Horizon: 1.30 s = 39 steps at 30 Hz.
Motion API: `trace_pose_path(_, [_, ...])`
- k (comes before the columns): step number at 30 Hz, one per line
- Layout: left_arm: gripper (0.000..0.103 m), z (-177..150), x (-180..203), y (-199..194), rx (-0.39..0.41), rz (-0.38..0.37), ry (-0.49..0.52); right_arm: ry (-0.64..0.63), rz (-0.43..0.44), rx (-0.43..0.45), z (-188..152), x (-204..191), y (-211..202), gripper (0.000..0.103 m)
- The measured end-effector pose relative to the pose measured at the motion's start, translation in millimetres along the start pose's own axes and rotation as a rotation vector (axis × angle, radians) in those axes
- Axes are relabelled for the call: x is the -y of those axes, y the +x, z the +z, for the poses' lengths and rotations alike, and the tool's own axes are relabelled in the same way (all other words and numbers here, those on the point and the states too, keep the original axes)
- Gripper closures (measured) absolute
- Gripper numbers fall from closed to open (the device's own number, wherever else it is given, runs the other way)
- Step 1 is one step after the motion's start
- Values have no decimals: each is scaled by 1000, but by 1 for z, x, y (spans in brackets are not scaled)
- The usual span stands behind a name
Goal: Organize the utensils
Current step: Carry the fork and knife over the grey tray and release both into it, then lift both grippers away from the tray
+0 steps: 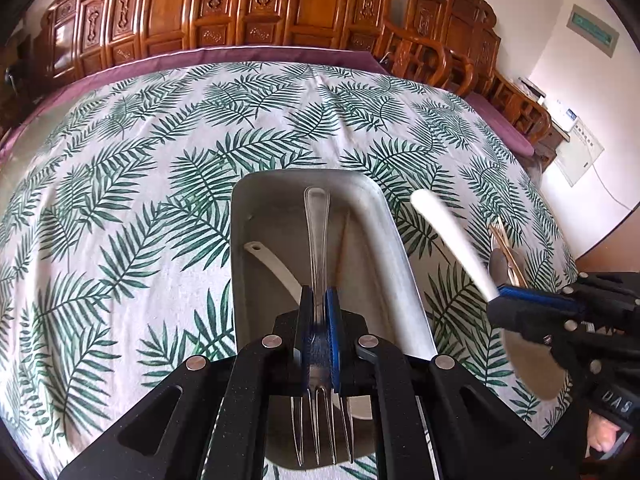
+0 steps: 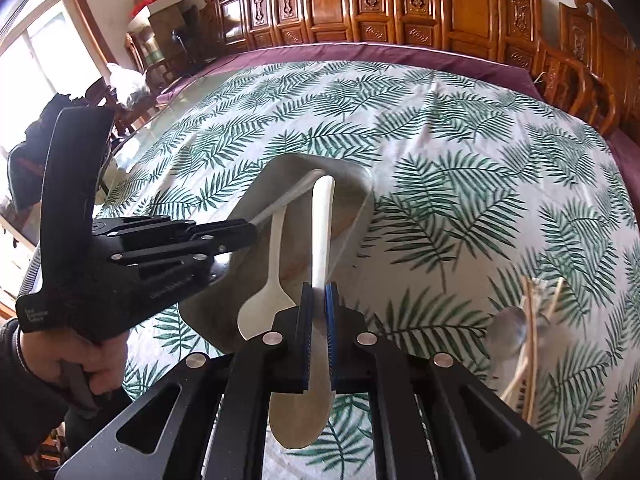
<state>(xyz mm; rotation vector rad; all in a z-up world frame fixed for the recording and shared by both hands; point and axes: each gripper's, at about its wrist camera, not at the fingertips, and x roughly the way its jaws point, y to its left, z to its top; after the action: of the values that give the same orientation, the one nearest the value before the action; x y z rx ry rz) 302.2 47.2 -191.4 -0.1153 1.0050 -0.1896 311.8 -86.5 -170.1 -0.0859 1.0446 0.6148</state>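
The table [image 1: 120,200] wears a white cloth printed with green palm fronds, over a purple under-cloth that shows along the far edge, where carved wooden chairs [image 1: 224,4] stand in a row.

Toward the left, a hand [image 2: 96,360] with a dark sleeve holds the left gripper [image 1: 320,300], whose jaws are clamped on the neck of a metal fork [image 1: 317,240]. The fork's handle points away over the tray and its tines point back toward the camera. It hangs above a grey metal tray [image 1: 400,264], a long rectangular tub that lies on the cloth nearer the near edge than the far one, about midway across.

Inside the tray a white plastic spoon [image 2: 264,296] rests on the floor, bowl at the near end and handle reaching toward the far end.

Just right of the left gripper, the right gripper [image 2: 320,300] is closed tight on a second white plastic spoon [image 2: 322,232], pinched where the handle meets the bowl. Its handle slants out over the tray and its bowl sits back toward the camera. In the right wrist view the fork's handle crosses just behind this spoon's tip; whether they touch I cannot tell.

Further right, on the bare cloth well apart from the tray, lie a metal spoon [image 2: 510,330] and a few pale wooden chopsticks [image 2: 530,320] crossed over it, blurred
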Motion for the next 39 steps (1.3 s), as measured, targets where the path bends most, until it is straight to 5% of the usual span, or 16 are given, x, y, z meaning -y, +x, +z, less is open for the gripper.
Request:
trace_pose_path(13, [86,15,-9,-29,74,12,-6,2,29,-25,20,-9,29,95])
trace_pose_path(26, [32,4,-20,-78,159,95,14,0,34,-16,28,-31,43,95])
trace_pose_path(39, [31,-10,-37,-96,161,145,-1,18,40,16,33,-30,34,94])
